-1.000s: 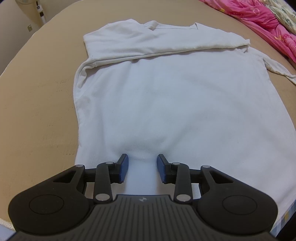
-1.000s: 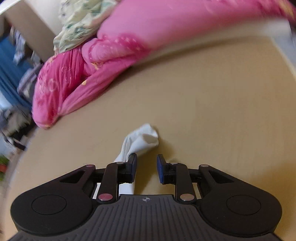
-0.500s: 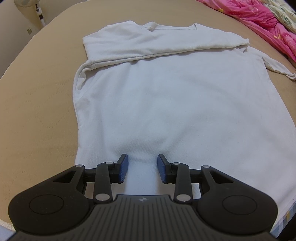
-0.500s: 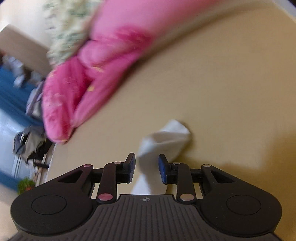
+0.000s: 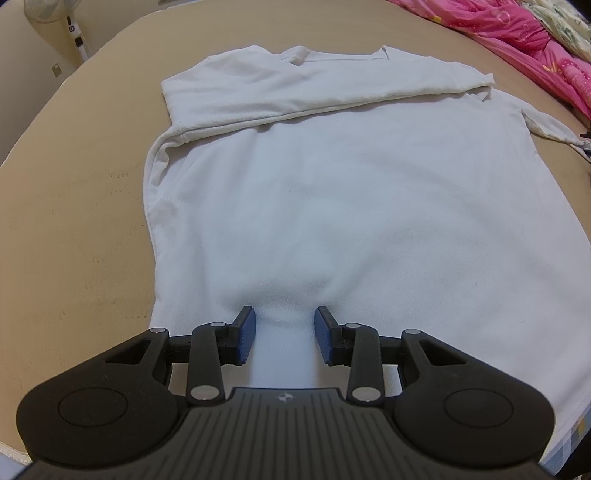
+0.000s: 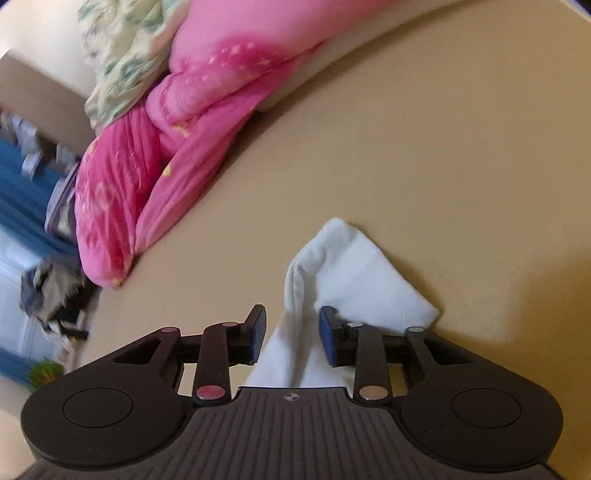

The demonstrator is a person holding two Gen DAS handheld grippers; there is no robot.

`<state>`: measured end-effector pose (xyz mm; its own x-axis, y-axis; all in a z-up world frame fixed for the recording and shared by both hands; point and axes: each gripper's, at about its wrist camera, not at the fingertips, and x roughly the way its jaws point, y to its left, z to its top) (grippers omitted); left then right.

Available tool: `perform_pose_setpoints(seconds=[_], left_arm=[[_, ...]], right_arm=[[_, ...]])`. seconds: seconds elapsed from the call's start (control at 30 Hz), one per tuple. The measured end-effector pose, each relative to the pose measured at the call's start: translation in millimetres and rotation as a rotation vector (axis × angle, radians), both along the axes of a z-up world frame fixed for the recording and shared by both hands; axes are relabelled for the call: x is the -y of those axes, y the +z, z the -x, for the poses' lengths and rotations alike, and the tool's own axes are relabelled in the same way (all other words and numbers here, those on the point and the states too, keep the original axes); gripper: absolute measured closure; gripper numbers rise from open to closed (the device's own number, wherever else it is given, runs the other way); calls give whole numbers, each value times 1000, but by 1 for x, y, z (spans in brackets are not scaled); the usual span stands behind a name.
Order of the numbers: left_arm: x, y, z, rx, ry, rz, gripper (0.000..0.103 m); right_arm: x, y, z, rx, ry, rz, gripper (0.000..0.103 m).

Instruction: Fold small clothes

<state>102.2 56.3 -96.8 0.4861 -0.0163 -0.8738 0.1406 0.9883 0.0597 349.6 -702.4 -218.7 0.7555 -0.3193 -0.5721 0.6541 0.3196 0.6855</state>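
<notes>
A white shirt [image 5: 332, 192] lies flat on the tan bed surface [image 5: 74, 221], its left sleeve folded across the chest at the far end. My left gripper [image 5: 284, 332] is open, its jaws resting on the shirt's near hem, with cloth bunched between them. In the right wrist view, the shirt's other sleeve [image 6: 354, 273] lies on the bed. My right gripper [image 6: 291, 332] is open, with the sleeve's cloth running between its jaws.
A pink quilt [image 6: 155, 177] and a floral blanket [image 6: 122, 66] are heaped at the bed's far side; the quilt also shows in the left wrist view [image 5: 532, 48]. A fan stand [image 5: 74, 33] stands beyond the bed's left edge.
My right gripper has swung and moved over the sleeve, which now sits larger and between the jaws. The left gripper and the shirt body have barely moved.
</notes>
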Motion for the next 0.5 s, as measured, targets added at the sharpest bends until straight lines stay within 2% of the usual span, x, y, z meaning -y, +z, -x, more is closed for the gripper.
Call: perform_pose_setpoints(seconds=[0.07, 0.1, 0.13, 0.17, 0.2, 0.27, 0.3, 0.33, 0.37, 0.43, 0.47, 0.5], left_arm=[[0, 0, 0, 0, 1, 2, 64], [0, 0, -1, 0, 0, 2, 64], [0, 0, 0, 0, 1, 2, 64], [0, 0, -1, 1, 2, 2, 64], [0, 0, 0, 1, 1, 1, 64], [1, 0, 0, 3, 0, 0, 64], [0, 0, 0, 2, -1, 1, 64], [0, 0, -1, 2, -1, 2, 64], [0, 0, -1, 2, -2, 2, 64], [1, 1, -1, 3, -2, 0, 64], [1, 1, -1, 3, -3, -2, 64], [1, 1, -1, 3, -2, -2, 64]], right_arm=[[-7, 6, -15, -53, 35, 101, 69], [-8, 8, -20, -48, 43, 119, 69], [-2, 9, -28, -33, 54, 122, 73], [2, 8, -33, -26, 61, 119, 90], [6, 7, -38, -25, 71, 117, 100], [13, 8, -39, 6, 80, 117, 100], [14, 17, -38, 55, 76, 123, 100], [5, 25, -16, 128, 69, 134, 100], [2, 42, -6, 246, 65, 160, 100], [-7, 74, 9, 423, 60, 254, 100], [-14, 85, 18, 489, 57, 311, 100], [-17, 88, 21, 493, 50, 330, 100]])
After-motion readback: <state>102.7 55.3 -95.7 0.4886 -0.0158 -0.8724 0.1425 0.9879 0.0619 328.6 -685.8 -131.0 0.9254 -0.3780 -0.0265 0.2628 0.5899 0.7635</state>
